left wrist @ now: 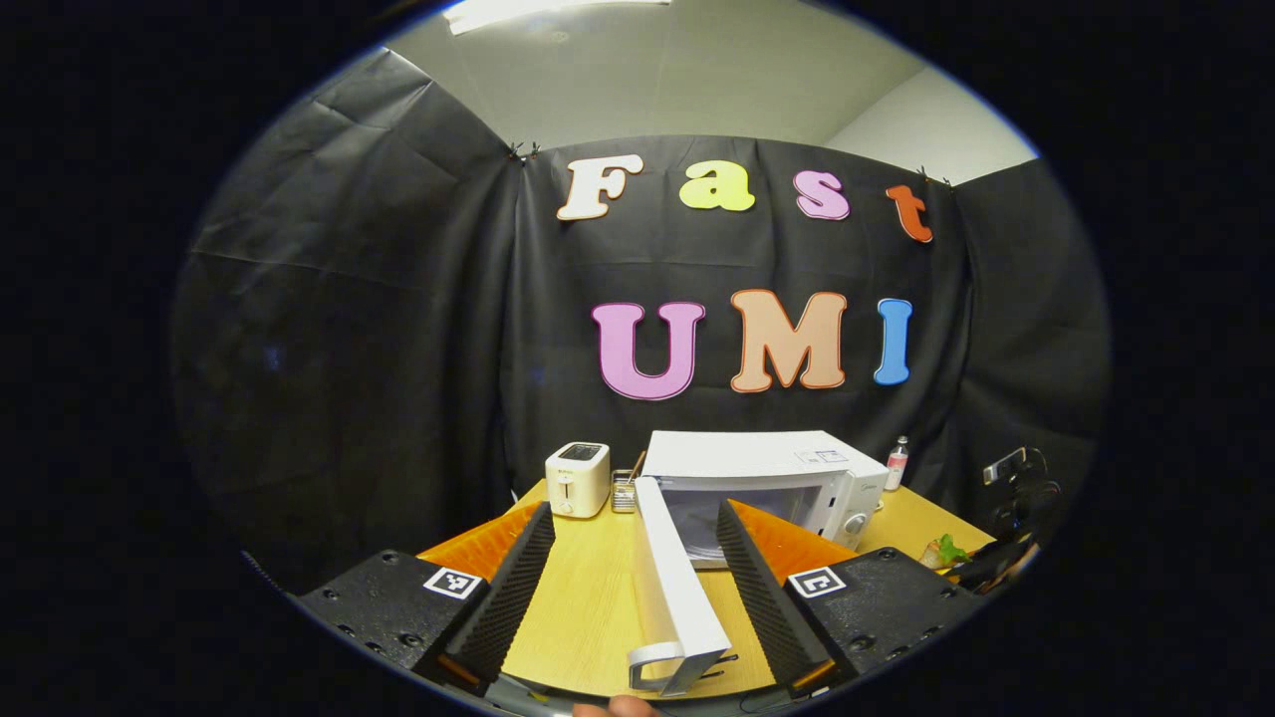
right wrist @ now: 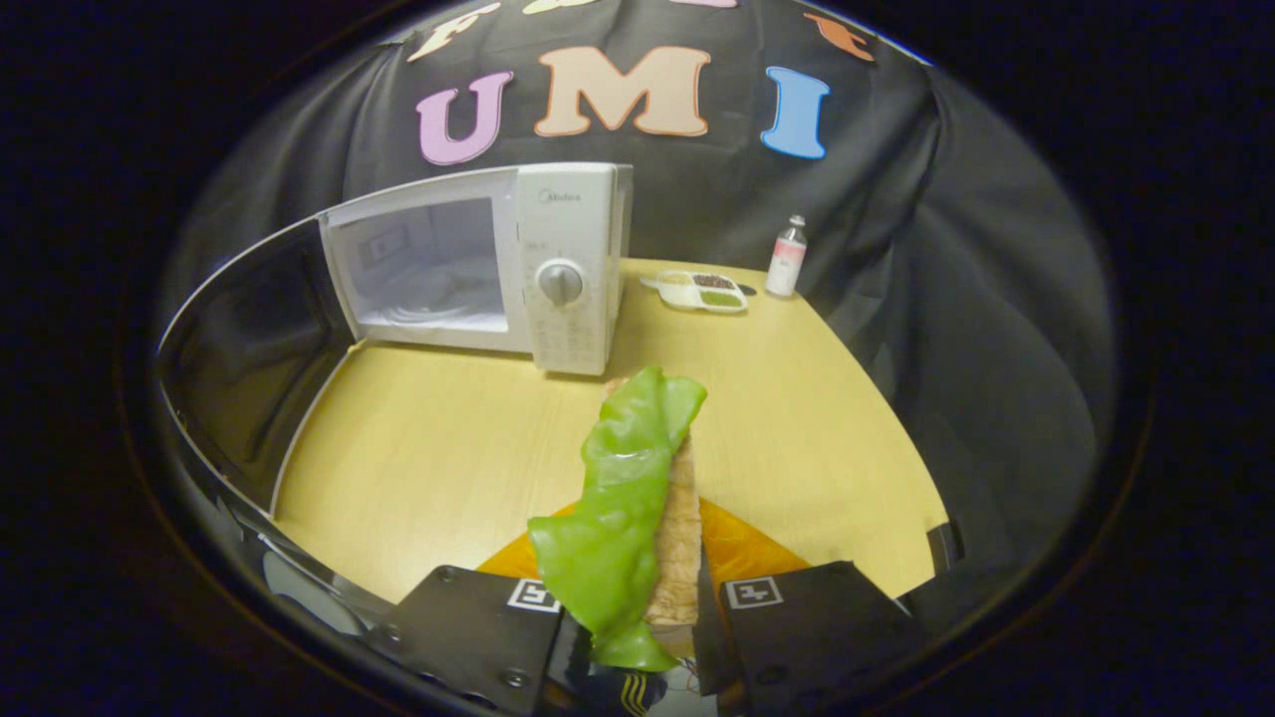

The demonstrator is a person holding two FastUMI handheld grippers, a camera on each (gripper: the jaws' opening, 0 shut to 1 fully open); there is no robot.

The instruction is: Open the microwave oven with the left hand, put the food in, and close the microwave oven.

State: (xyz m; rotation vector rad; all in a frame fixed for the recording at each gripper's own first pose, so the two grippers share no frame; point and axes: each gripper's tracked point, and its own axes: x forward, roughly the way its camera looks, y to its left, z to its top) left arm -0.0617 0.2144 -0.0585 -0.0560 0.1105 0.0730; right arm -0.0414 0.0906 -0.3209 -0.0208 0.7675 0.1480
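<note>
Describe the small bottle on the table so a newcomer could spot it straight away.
Start at the white microwave at the back of the wooden table, its door swung open. Past its dial side lies a shallow divided dish, and just beyond that, by the black cloth wall, stands the bottle. It is the one upright, slim item there, with a pinkish lower half and a pale cap.

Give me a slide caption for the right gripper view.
Right hand-held gripper holding lettuce sandwich before the open microwave.
</note>
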